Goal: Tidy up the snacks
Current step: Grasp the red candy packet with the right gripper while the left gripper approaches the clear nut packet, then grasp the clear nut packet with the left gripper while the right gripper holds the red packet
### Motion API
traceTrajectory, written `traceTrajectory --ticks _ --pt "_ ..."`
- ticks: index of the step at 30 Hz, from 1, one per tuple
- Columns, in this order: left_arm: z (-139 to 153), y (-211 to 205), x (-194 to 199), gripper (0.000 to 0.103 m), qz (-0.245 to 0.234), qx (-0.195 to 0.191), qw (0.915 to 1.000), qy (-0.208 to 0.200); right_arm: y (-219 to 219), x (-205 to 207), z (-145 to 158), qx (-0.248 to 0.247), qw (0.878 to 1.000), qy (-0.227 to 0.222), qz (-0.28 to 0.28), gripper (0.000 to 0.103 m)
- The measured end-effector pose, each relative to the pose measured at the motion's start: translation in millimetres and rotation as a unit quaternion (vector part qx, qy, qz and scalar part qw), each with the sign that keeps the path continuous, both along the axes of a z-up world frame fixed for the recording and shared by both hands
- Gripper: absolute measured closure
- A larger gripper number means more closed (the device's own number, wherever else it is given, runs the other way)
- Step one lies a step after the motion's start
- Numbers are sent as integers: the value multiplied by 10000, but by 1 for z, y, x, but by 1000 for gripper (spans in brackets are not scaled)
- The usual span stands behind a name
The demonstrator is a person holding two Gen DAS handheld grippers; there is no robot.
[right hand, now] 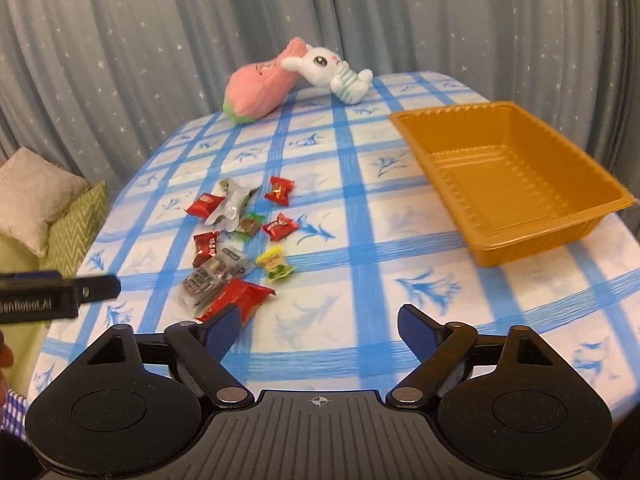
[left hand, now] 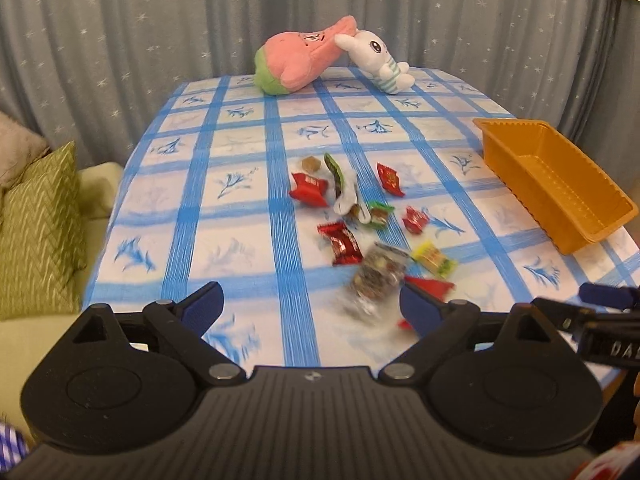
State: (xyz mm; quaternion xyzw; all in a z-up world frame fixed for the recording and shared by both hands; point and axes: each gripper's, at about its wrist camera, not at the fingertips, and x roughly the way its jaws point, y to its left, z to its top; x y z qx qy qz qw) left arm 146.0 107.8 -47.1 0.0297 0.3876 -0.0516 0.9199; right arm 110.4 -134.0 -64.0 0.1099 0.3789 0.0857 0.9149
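Ribbed black left gripper (left hand: 312,300), blue pads wide apart.

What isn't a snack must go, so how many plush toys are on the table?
2. A pink plush lies at the far edge of the table; a white bunny lies just right of it, head touching it. No others show; none seems hidden.
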Motion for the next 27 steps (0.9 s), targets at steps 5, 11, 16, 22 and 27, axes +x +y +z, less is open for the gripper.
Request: traceTrajectory --ticks 5,11,16,22,27 --pt "-23 15 25 12 -123 -187 9997 -28 29 20 -18 159 9998 125 45 39" --pt "-41 38 33 17 -62 -465 9989 19 63 44 -35 222 9993 237 164 42" --pt "-47 48 36 17 -56 -602 9982 8 82 59 -47 175 9993 300 172 47" --pt "-49 36 39 17 -395 -658 9970 34 83 71 -58 -156 9992 268 246 70" --pt "-53 9 45 17 -885 -586 9943 112 64 63 -56 -293 9985 155 444 75"
